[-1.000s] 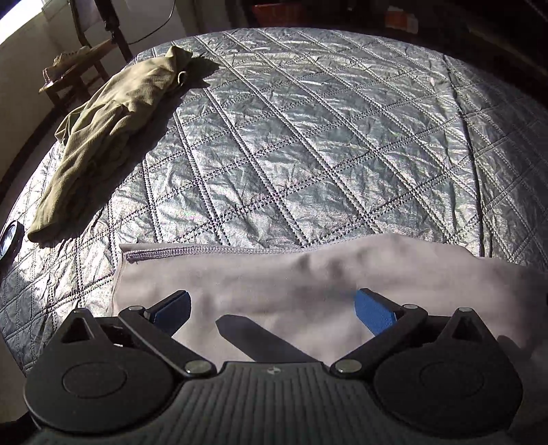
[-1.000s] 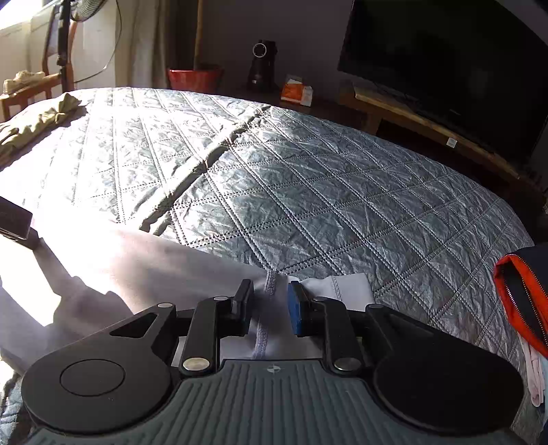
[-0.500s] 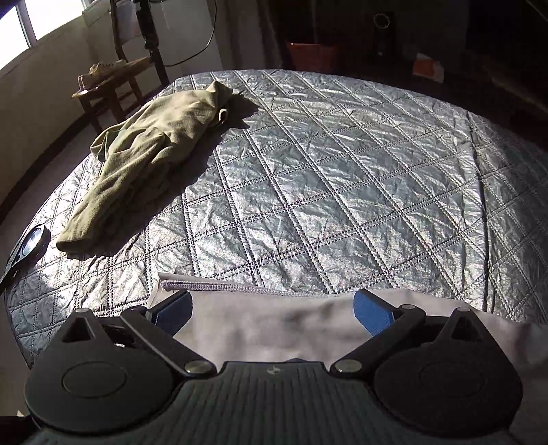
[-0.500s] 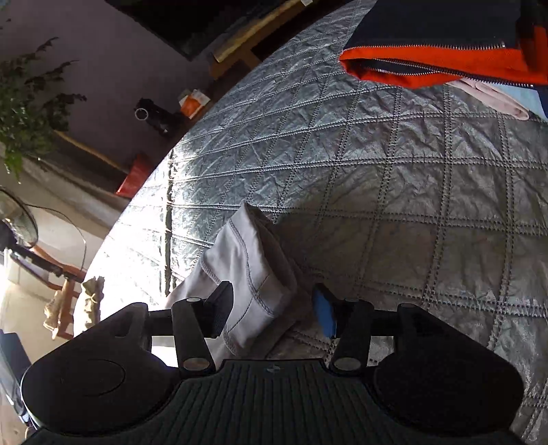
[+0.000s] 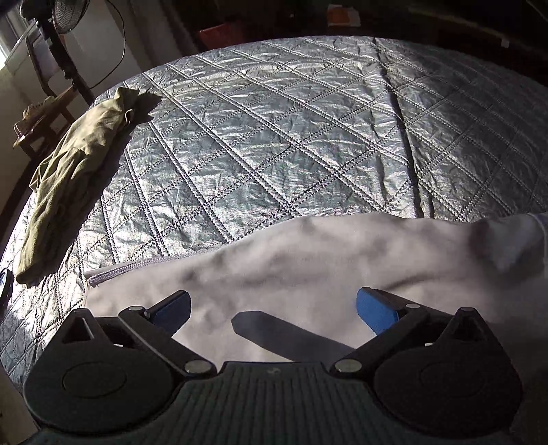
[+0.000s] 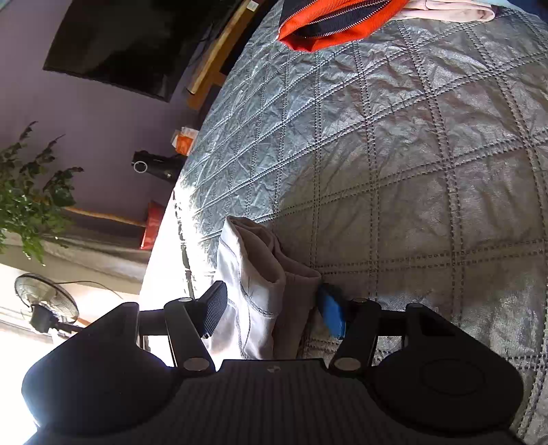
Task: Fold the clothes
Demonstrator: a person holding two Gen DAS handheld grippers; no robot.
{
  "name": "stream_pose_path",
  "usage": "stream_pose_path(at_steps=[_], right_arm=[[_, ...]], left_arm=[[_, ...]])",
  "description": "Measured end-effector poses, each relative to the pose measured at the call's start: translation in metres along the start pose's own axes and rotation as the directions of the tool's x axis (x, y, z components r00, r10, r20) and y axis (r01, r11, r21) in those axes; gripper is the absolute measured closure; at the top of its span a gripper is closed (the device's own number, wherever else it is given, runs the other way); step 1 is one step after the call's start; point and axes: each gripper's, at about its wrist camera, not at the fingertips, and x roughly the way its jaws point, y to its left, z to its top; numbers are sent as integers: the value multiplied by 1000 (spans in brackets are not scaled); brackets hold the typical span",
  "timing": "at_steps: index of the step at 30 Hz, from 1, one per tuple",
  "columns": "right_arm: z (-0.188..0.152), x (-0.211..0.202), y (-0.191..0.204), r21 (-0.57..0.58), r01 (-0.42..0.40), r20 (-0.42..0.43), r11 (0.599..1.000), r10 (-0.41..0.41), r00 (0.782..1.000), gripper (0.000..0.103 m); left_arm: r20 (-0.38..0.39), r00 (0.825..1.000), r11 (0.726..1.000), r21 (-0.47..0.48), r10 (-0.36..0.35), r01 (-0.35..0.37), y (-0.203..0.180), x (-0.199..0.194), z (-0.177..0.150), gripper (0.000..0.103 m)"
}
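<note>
Left wrist view: left gripper (image 5: 272,306) spread wide above the pale garment (image 5: 308,260); right gripper (image 6: 274,309) parted around its bunched end.

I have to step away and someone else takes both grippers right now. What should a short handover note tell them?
Left gripper: open, over the pale grey garment, gripping nothing.
Right gripper: open, jaws on either side of a bunched, hemmed end of the same garment, not clamped.
The garment lies along the near edge of the quilted bed. An olive garment lies crumpled at the far left; an orange-and-navy zip garment lies further across the bed.
Done: how far the pale garment is folded cannot be told.
Left: finish the pale garment, then probably the others.
</note>
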Motion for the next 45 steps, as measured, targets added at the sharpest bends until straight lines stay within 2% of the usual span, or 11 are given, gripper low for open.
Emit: stream_pose_path(at_steps=[1,4,7,12,17,20,25,29,37,42,45], right_arm=[[1,1,0,-3,-5,0,1000,5,1000,39],[3,3,-5,-38,37,12,999,-37,999,78],[2,4,-4,-56,39,22,998,-37,999,83],[-5,-2,31,-231,57,74,971,-40,996,87],[-35,-10,91,-595,83,134,800,-3,991,87],[-52,-13,122,-742,91,148,664,30,989,87],[-89,-12,134,-830,42,78,556,41,996,87],[-119,-10,141,-889,5,24,459,36,999,87],[-172,4,149,-961,-66,-70,269,-4,998,87],[-197,24,148,-980,-98,-108,172,-51,993,87],[-213,37,147,-986,-118,-128,114,-81,988,85]], left_arm=[[2,1000,1000,3,4,-4,-1,0,0,0],[11,1000,1000,16,13,-13,-3,-2,-1,0],[5,1000,1000,11,4,-4,-1,-2,0,0],[29,1000,999,-48,12,-10,6,-7,5,5],[126,989,997,7,-72,72,-7,-30,5,1],[27,996,996,-17,-86,86,-4,-12,6,1],[-66,992,990,-95,-112,105,14,5,5,1],[-39,995,990,-106,-93,89,25,2,13,1],[-62,998,945,-326,-32,10,102,16,40,1],[-89,996,935,-355,-5,-27,127,19,40,1],[-104,995,951,-308,7,-39,128,18,38,1]])
